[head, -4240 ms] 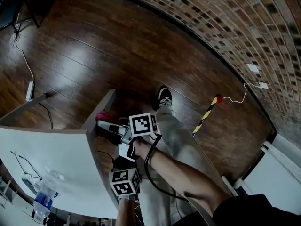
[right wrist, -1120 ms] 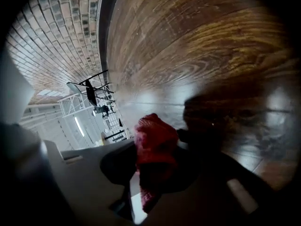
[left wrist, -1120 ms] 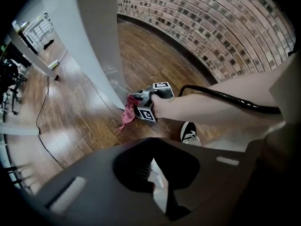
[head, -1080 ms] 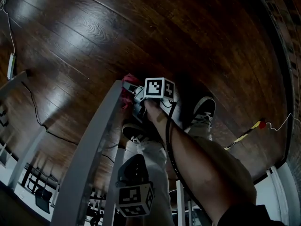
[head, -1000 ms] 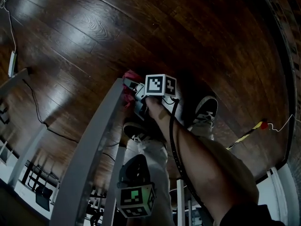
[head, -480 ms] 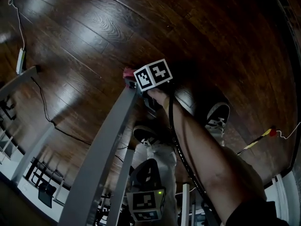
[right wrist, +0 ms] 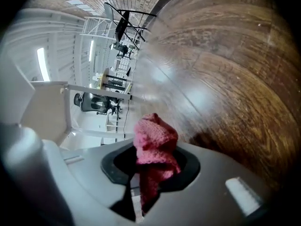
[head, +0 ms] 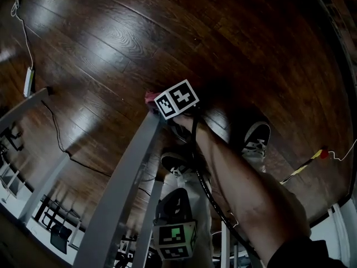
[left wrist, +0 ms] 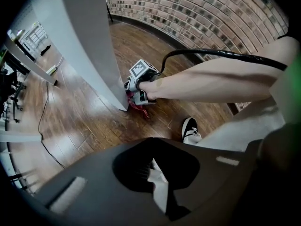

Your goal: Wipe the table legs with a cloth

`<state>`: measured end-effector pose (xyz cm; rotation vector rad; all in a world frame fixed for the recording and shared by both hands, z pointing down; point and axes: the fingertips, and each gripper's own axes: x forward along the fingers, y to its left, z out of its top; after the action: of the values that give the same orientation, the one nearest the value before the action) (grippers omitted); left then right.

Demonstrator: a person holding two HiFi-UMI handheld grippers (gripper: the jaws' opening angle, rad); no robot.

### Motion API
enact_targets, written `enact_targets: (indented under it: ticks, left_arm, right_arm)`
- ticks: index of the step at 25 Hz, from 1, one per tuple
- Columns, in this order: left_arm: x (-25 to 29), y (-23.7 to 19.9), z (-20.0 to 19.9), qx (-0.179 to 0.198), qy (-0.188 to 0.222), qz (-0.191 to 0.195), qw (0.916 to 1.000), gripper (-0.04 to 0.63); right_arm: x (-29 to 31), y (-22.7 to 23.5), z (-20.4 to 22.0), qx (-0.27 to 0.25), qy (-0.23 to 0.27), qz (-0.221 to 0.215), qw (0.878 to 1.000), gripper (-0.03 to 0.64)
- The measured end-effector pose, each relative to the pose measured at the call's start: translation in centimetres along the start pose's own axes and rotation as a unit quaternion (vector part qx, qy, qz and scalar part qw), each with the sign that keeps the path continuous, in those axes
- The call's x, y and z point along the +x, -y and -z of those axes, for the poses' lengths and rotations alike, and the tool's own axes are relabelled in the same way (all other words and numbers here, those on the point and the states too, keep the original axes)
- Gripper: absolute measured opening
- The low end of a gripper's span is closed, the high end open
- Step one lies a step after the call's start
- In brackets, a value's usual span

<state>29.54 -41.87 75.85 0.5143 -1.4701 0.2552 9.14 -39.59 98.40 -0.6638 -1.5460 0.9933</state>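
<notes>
A grey table leg [head: 125, 188] slants down to the dark wood floor. My right gripper [head: 155, 104], under its marker cube, is shut on a pink cloth [head: 149, 97] and holds it against the leg's lower end, close to the floor. The left gripper view shows that gripper [left wrist: 133, 92] pressed to the leg [left wrist: 89, 41], with the cloth [left wrist: 135, 105] hanging below it. In the right gripper view the cloth [right wrist: 155, 145] bunches up between the shut jaws of the right gripper [right wrist: 150, 175]. My left gripper [head: 173, 200] hangs back beside the leg, shut and holding nothing [left wrist: 160, 182].
The person's two shoes [head: 254, 141] [head: 175, 163] stand by the leg's foot. A black cable [head: 61, 144] and a white power strip [head: 28, 81] lie on the floor at left, by another grey leg [head: 22, 108]. Striped tape [head: 298, 169] lies at right. A brick wall [left wrist: 197, 13] stands behind.
My right gripper has slid the pink cloth down the leg, from near the tabletop to its foot by the floor. The left gripper has stayed low and shut.
</notes>
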Motion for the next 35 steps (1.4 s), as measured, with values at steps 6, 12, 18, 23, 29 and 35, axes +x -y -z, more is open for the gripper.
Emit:
enact_targets:
  ticks: [6,12,18,23,29,35]
  left_arm:
    - [-2.2,1.8,-0.7,0.005,0.008,0.017,0.9998,0.002]
    - [-5.4,2.7,-1.0,0.008,0.011,0.022,0.9997,0.002]
    - [-8.3,3.2,-1.0,0.004,0.010,0.029,0.9995,0.002]
    - [-10.8,3.9,-0.3,0.003,0.002,0.035,0.9994,0.002]
    - [-13.4,4.4,-0.4,0.032,0.006,0.044,0.9985,0.002]
    - [-16.0,4.0,0.8,0.057,-0.004,0.040,0.9976,0.002]
  right_arm:
    - [-3.4,-4.5,0.2,0.023,0.016,-0.022,0.999,0.086]
    - [-6.6,-10.5,0.2,0.020,0.000,-0.033,0.999,0.086]
    - [-10.1,-16.2,0.0,0.020,-0.007,-0.034,0.999,0.087]
    - [-12.9,-20.9,0.2,0.030,-0.003,-0.035,0.999,0.087]
    - [-16.6,-25.7,-0.6,0.032,0.009,-0.026,0.999,0.087]
    - [-18.6,-30.1,-0.8,0.028,0.015,-0.022,0.999,0.087]
